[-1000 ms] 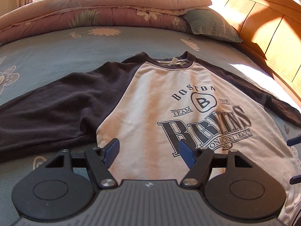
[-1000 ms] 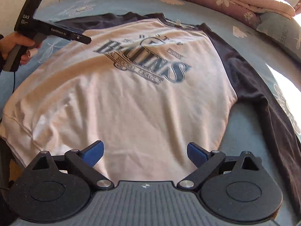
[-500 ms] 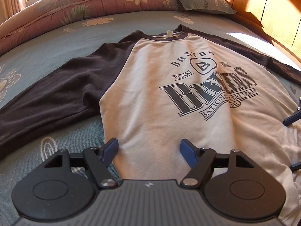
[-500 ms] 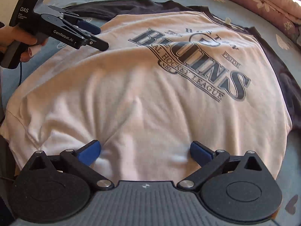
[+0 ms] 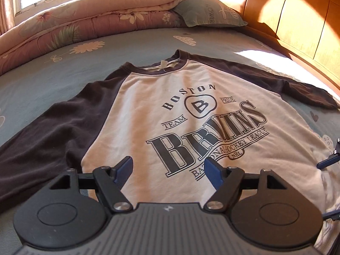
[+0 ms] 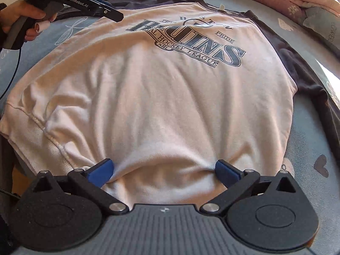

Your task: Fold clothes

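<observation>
right hand-held gripper [image 6: 163,170] lowered, shirt [image 6: 161,97] hem between pads

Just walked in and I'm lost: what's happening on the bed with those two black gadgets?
A person is about to fold a shirt that lies flat, print up, sleeves out, on the bed. Each hand holds a two-finger gripper. The right gripper is down at the shirt's hem, jaws open, with the fabric bunched between its pads but not clamped. The left gripper hangs open above the shirt's body, holding nothing. No fold has been made yet.
</observation>
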{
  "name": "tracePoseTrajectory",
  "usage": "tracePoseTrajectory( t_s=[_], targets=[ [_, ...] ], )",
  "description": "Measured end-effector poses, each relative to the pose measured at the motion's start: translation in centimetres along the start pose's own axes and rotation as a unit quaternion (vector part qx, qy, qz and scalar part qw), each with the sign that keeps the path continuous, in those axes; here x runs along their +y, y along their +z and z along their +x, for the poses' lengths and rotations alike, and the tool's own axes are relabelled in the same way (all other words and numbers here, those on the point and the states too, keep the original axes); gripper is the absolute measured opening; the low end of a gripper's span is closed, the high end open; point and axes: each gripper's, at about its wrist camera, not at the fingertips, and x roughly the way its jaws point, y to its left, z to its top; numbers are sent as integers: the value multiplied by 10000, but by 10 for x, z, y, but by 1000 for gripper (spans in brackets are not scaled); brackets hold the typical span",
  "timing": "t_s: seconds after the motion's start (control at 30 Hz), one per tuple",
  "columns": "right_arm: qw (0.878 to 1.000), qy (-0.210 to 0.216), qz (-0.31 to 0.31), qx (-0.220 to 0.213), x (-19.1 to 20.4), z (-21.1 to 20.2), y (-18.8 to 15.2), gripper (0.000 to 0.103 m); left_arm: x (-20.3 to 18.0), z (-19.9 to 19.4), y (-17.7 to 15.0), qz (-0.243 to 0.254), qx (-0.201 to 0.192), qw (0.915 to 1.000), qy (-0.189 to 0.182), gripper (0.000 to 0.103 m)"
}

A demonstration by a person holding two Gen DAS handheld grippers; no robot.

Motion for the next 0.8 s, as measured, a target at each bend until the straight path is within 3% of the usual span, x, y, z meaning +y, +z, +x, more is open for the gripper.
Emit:
tracePoseTrajectory(
  t_s=[0.07, 0.1, 0.17, 0.23, 0.27, 0.33, 0.43, 0.5, 0.6, 0.63, 0.7, 0.77, 0.8],
  targets=[
    [10000, 4, 5, -43, 0, -1, -1, 103, 1, 20, 7, -328, 146, 9987, -375, 75],
    [10000, 3, 9, -64, 0, -1, -1, 103, 8, 27, 8, -459, 101, 9985, -292, 74],
    [10000, -1, 14, -97, 0, -1, -2, 103, 23, 39, 9, -713, -14, 9974, -67, 67],
    [9999, -3, 12, -122, 0, -1, -3, 103, 29, 47, 18, -470, 47, 9958, 790, 67],
    [9999, 2, 9, -132, 0, -1, -3, 103, 31, 46, 23, -523, 27, 9959, 741, 66],
    [9999, 13, 3, -154, -1, -1, -3, 103, 36, 43, 32, -673, -32, 9964, 514, 63],
    [9998, 6, 16, -210, -1, -2, -5, 103, 43, 38, 46, -896, -121, 9957, 173, 67],
    [9997, -8, 34, -254, 0, -2, -7, 103, 37, 43, 49, -954, -85, 9945, -429, 69],
    [9996, -21, 63, -291, 0, -3, -7, 103, 32, 68, 46, -1282, 225, 9825, -1329, 73],
    [9995, -17, 71, -304, 0, -3, -7, 103, 31, 76, 46, -1258, 253, 9850, -1156, 72],
    [9995, -10, 76, -315, -1, -3, -7, 103, 35, 81, 50, -1114, -45, 9910, -742, 67],
    [9994, -9, 81, -326, -1, -3, -8, 103, 44, 87, 62, -1236, -76, 9918, -304, 57],
    [9994, -11, 83, -330, -1, -4, -8, 103, 43, 88, 66, -1185, -26, 9927, -229, 57]
  ],
)
